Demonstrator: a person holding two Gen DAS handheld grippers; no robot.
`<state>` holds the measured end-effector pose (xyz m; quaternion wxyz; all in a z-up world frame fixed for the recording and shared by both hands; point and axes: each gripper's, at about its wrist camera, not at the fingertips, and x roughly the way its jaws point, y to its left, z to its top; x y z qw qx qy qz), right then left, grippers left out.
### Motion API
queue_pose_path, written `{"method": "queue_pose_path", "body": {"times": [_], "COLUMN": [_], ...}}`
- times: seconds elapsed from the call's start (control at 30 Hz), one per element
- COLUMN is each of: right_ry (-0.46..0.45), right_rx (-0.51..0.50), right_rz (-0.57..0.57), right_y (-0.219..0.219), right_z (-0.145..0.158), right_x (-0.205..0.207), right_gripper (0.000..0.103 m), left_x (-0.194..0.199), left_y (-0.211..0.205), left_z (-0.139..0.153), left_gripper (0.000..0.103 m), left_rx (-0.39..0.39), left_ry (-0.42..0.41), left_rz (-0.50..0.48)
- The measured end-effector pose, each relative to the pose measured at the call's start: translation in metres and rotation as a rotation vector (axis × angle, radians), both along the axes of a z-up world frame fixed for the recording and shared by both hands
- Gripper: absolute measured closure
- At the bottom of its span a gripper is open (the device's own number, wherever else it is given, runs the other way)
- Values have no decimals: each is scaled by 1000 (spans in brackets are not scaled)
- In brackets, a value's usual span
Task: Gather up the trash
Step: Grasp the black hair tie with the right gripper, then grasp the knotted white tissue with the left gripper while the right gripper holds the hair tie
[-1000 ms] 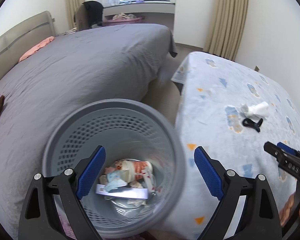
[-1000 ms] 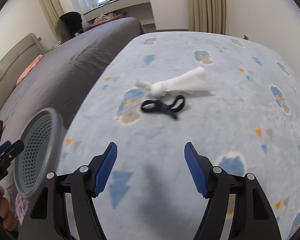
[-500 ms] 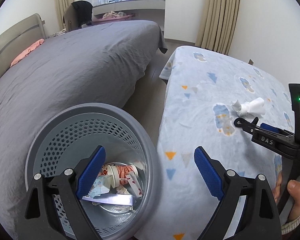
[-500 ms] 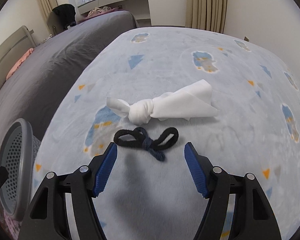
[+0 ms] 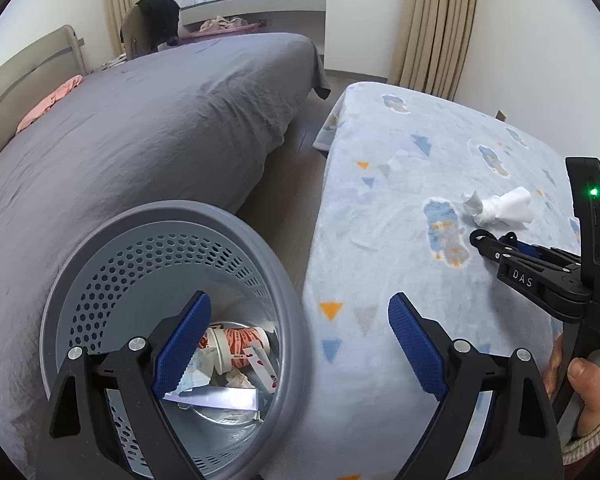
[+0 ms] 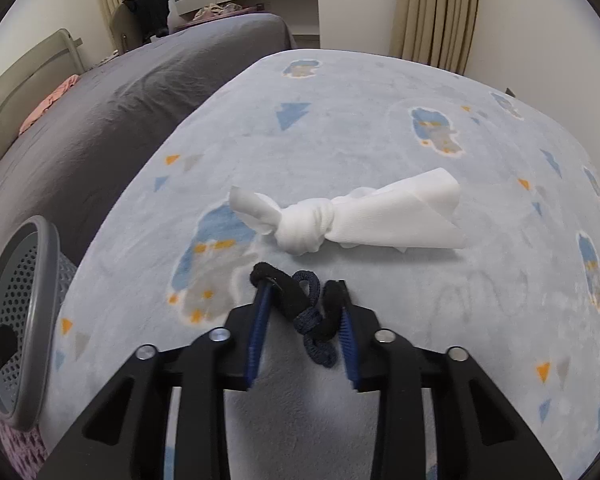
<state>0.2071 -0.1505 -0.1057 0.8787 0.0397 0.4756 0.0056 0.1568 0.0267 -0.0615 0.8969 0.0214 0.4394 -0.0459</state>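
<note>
Black hair tie (image 6: pixel 300 312) sits pinched in the right claw (image 6: pixel 302 300); left claw (image 5: pixel 296 332), jaws apart, waits over the bin (image 5: pixel 260 240) beside the bed (image 6: pixel 340 128).

Bin (image 5: pixel 288 264): grey, perforated
Blanket (image 6: pixel 360 120): pale blue, triangles
Tissue (image 6: pixel 380 216): white
Hair tie (image 6: pixel 296 300): black, navy
Bedsheet (image 5: pixel 140 128): dark grey

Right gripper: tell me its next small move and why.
Probably finish closing and lift. The right gripper has its fingers on either side of the black hair tie on the blue blanket, nearly pinching it. The knotted tissue lies just beyond, untouched. The grey bin waits to the left, by the open left gripper.
</note>
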Motion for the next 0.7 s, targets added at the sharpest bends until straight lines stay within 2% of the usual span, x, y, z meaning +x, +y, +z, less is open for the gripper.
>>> {"method": "queue_pose_path", "body": {"times": [0.03, 0.07, 0.23, 0.4, 0.7], "right_ry": [1, 2, -9, -26, -7], "right_rx": [9, 17, 72, 108, 151], "right_rz": [4, 5, -4, -60, -164], "right_y": [0, -1, -11, -39, -93], "right_z": [1, 1, 9, 21, 16], "right_x": [-1, -1, -13, -41, -82], "right_gripper": [83, 84, 84, 85, 84], "left_x": [0, 0, 2, 7, 33], "left_y": [-2, -5, -21, -48, -111], "left_z": [1, 1, 4, 5, 0], "left_gripper": [15, 15, 15, 15, 15], "left_rx": [-1, -2, -11, -20, -51], "left_ry": [-1, -1, -3, -4, 8], "left_rz": [-4, -9, -37, -83, -178]}}
